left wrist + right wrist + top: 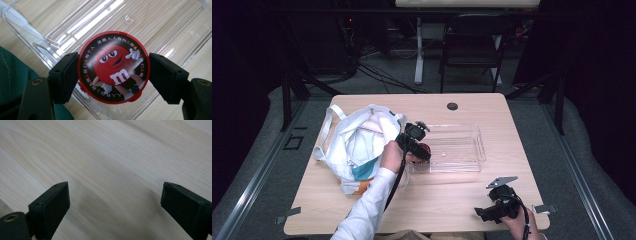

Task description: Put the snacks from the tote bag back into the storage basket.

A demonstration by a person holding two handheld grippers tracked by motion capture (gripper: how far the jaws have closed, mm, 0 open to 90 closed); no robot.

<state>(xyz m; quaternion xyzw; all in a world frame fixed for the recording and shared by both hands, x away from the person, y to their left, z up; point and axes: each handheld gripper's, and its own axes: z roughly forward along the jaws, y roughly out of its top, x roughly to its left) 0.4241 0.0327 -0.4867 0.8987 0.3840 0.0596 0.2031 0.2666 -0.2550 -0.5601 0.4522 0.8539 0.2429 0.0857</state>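
Left gripper view is showing my left gripper (113,75) clamping a round red candy tin (113,67) by its rim, one black pad pressing on each side of it. Its lid is facing the camera, printed with a red cartoon candy character inside a black ring of small writing. I am holding the tin over the near end of a clear plastic tray (160,27), and the pale wood of the surface (15,35) is showing through the tray's floor. A piece of dark green cloth (12,72) is lying at the lower left of that view, just beside the tray's corner.

From the high view, my left gripper (422,150) is sitting at the left end of the clear plastic tray (462,150), with the red of the tin (425,148) peeking out beneath it. My white sleeve (369,205) is reaching up to it from the bottom edge. Just to the left of that hand, a white tote bag (357,145) is slumping open on the surface (452,200), with teal and orange showing inside.

My right gripper (487,214) is resting well apart from all this, near the front right corner. In the right gripper view its jaws are standing wide apart with nothing between them (115,207), only bare wood grain (112,157) beneath.
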